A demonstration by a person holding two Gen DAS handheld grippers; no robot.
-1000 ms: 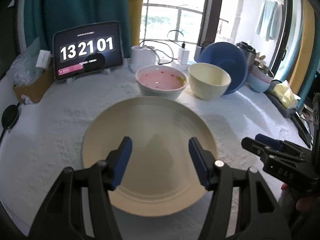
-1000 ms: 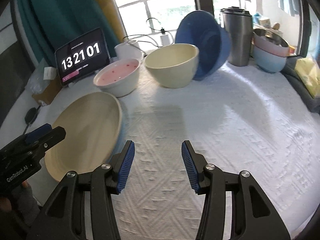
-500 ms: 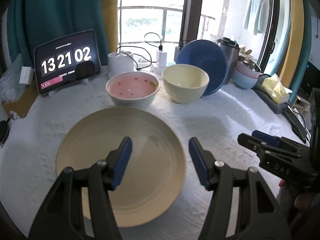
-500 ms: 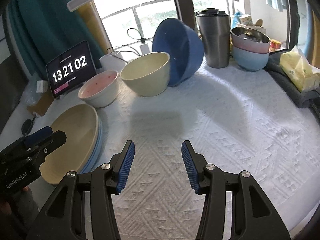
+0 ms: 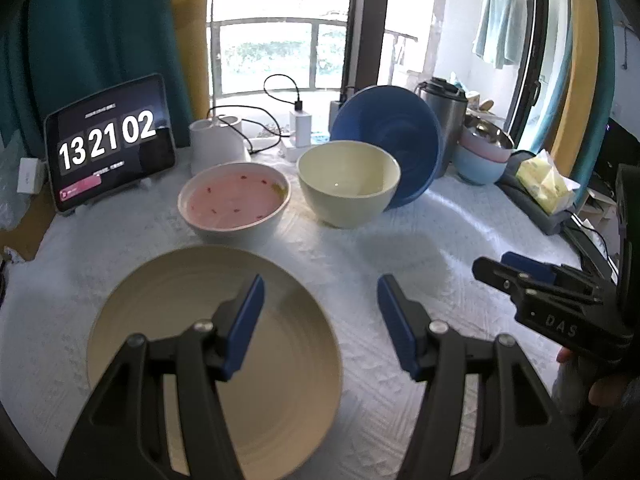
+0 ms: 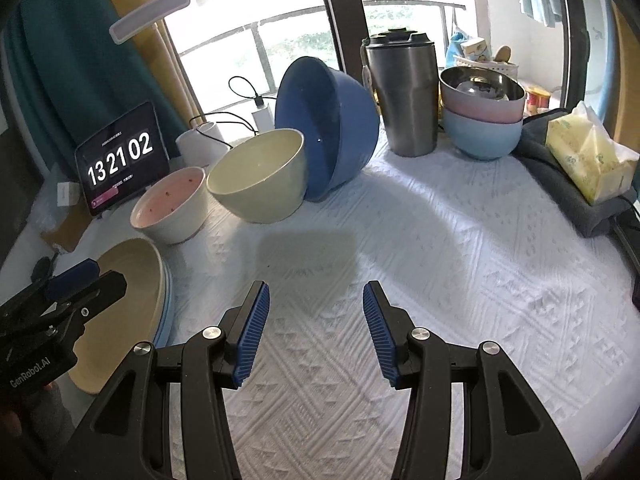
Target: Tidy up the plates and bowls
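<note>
A cream plate (image 5: pixel 160 320) lies on the white tablecloth, stacked on a pale blue plate whose edge (image 6: pixel 166 312) shows beneath it. Behind stand a white bowl with a pink inside (image 5: pixel 234 200), a cream bowl (image 5: pixel 348 180) and a blue bowl (image 5: pixel 400 128) tipped on its side against the cream one. My left gripper (image 5: pixel 320 284) hovers open over the plate's right edge, holding nothing. My right gripper (image 6: pixel 316 288) is open above bare cloth, to the right of the plate. Each gripper shows in the other's view: the right gripper (image 5: pixel 520 276), the left gripper (image 6: pixel 80 280).
At the back right a steel tumbler (image 6: pixel 404 92) stands by a stack of blue, pink and steel bowls (image 6: pixel 482 128). A tissue pack (image 6: pixel 588 156) lies on dark cloth at the right edge. A tablet clock (image 5: pixel 108 144), a lamp base (image 5: pixel 216 140) and chargers line the back.
Both grippers have shifted to the right: the plate slid from under the left jaws toward the left, and the tumbler and stacked bowls came further into the right view. Jaws kept their width.
</note>
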